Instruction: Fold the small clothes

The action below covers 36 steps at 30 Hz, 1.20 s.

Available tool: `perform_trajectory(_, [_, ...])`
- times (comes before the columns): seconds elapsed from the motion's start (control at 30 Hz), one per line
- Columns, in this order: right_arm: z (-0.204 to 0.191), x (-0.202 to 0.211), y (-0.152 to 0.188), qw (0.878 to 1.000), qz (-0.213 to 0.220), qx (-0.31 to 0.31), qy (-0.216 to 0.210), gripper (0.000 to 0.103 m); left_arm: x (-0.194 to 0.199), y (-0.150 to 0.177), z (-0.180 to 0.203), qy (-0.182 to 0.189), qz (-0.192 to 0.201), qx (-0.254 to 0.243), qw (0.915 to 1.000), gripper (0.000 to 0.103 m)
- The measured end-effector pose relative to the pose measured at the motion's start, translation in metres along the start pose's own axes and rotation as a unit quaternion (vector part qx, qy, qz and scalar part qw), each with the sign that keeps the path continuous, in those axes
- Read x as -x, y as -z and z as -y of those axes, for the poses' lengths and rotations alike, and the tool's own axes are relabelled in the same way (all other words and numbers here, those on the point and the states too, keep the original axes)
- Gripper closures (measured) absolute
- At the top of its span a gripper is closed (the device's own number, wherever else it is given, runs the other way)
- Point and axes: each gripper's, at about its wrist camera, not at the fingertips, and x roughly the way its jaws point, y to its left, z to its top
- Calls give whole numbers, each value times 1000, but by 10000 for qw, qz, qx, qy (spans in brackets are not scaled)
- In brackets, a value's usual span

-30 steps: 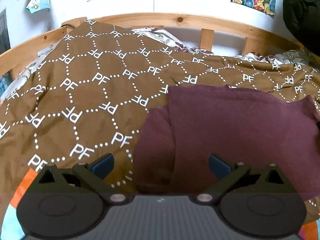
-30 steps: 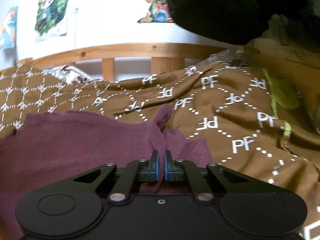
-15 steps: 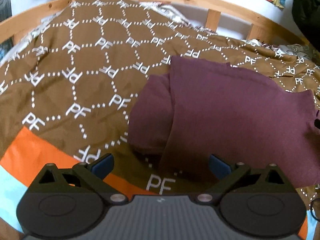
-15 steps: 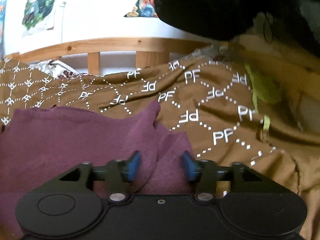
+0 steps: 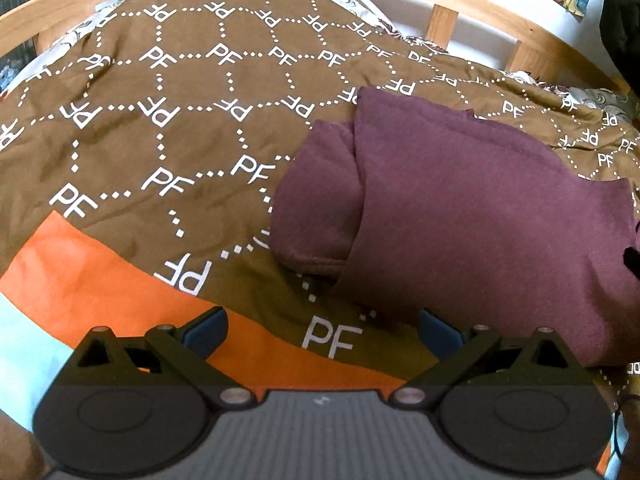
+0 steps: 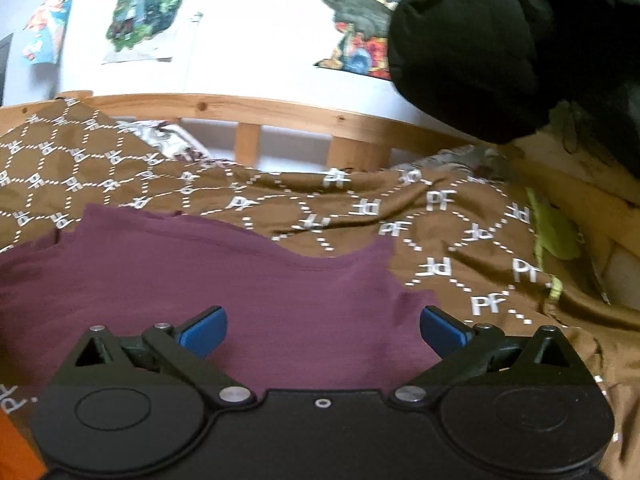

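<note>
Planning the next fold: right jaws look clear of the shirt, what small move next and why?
Probably bring the left gripper onto the shirt's near left corner and pinch it. The shirt lies flat on the blanket, the right gripper's jaws are opening with nothing pinched, and the left stands open.

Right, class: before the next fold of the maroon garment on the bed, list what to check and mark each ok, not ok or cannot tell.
1. Right hand-held gripper free of cloth: ok, jaws opening, nothing pinched.
2. Left hand-held gripper open: ok.
3. Maroon garment lying on the brown cover: ok.
4. Left sleeve tucked in: not ok, it sticks out.
5. Garment's far right edge flat: cannot tell.
</note>
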Motion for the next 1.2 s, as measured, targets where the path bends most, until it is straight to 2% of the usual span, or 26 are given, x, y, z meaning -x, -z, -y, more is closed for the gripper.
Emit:
perform_trajectory(0.3, [-41, 7, 3, 9991, -57, 255, -348, 1, -3, 1, -4, -23, -128, 131, 9998, 1])
perform_trajectory(0.7, [-57, 3, 17, 9967, -391, 144, -701, 1, -6, 1, 3, -76, -196, 57, 9998, 1])
perform_trajectory(0.77, [-59, 0, 21, 9960, -462, 165, -744, 1, -6, 2, 3, -7, -172, 78, 9998, 1])
perform_trajectory(0.97, [-62, -8, 34, 9945, -723, 20, -754, 1, -2, 3, -2, 515, -48, 318, 9982, 1])
perform_trajectory(1.2, [-67, -6, 39, 9958, -635, 126, -650, 1, -16, -6, -12, 660, -139, 664, 9955, 1])
